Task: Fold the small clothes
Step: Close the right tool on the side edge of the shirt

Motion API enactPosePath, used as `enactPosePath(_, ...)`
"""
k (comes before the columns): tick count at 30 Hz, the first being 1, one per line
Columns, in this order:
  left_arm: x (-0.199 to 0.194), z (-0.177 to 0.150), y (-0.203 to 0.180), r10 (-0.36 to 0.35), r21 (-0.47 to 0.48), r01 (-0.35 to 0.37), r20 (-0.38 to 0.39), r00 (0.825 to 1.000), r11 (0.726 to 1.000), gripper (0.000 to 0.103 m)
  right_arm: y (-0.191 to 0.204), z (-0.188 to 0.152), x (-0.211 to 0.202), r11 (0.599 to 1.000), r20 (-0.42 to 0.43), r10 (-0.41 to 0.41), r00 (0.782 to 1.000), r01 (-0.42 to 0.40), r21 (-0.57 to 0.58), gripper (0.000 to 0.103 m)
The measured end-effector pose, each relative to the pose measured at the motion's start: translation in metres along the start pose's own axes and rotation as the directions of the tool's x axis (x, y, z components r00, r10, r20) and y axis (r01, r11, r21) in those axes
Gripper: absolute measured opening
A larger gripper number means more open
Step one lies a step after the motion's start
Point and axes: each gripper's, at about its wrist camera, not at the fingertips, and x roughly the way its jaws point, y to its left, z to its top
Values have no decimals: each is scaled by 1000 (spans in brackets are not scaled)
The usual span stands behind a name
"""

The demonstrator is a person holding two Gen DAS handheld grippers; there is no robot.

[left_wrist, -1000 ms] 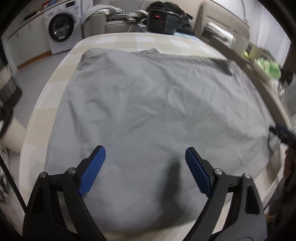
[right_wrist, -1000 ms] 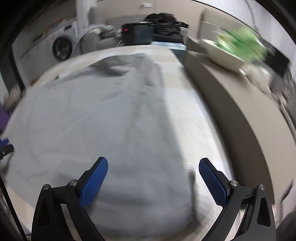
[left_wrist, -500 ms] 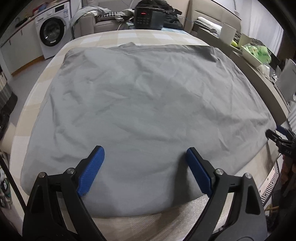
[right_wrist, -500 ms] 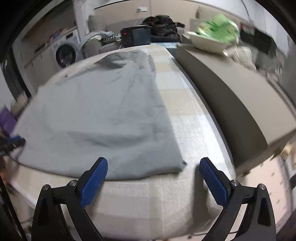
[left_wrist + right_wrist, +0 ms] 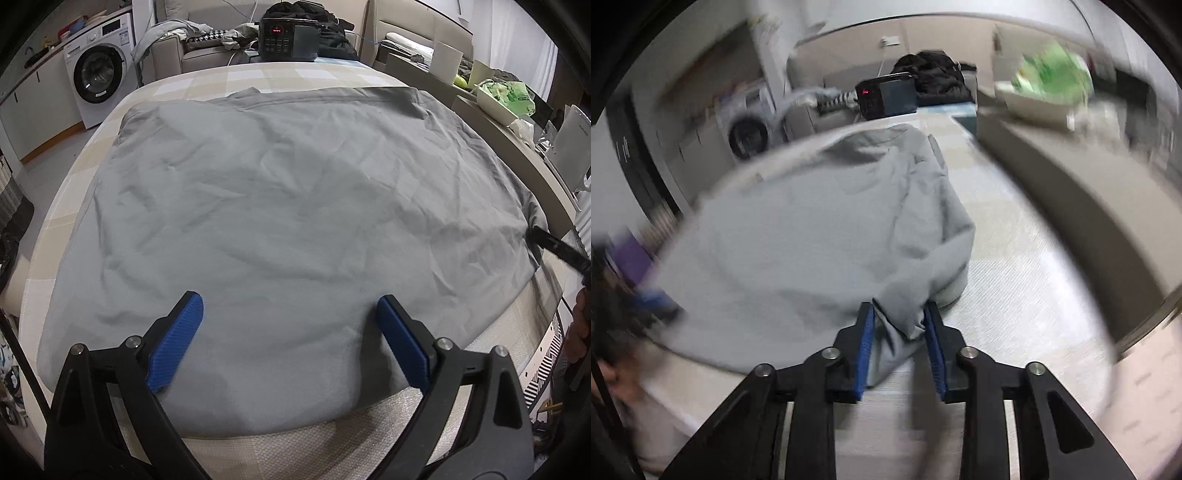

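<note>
A grey garment lies spread flat over the checked beige table. My left gripper hovers over its near hem; the jaws stand wide and are still opening, with only flat cloth beneath them. In the right wrist view, my right gripper is closing on the garment's near right corner. The cloth is bunched up between the blue pads and touches both. The right gripper's black tip shows at the garment's right corner in the left wrist view. The right wrist view is blurred.
A black box with a red display stands at the table's far end, in front of a sofa with clothes. A washing machine is at the far left. A long beige ledge with a bowl and green bag runs along the right.
The right jaws have come together on the garment's near right corner, which now stands bunched and slightly raised. The left gripper first drew back to the near hem, then stayed put.
</note>
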Motion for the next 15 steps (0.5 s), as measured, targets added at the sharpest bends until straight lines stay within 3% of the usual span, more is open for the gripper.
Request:
enactPosePath(2,1,-1,-1,-1,2,1,5,1000,1000,96,-8,3,-2,995,8,73,997,-74,62,40)
enactPosePath(6,3,-1,-2,8,19,-8,9,1000,1000,99,-11,6,-2,991,12,92,996,-93,93,40)
enactPosePath(11,3,-2,-2,8,28,-8,13,1000,1000,100,5,8,7,997,11,-83,997,83,-10,39)
enactPosePath(12,3,-2,-2,7,30,-8,14,1000,1000,100,8,8,8,993,15,-113,994,113,-23,36)
enactPosePath(13,3,-2,-2,7,32,-8,15,1000,999,100,9,8,11,989,17,-141,990,141,-32,27)
enactPosePath(15,3,-3,-2,7,35,-7,16,1000,999,101,7,10,12,990,28,-143,989,143,-15,20)
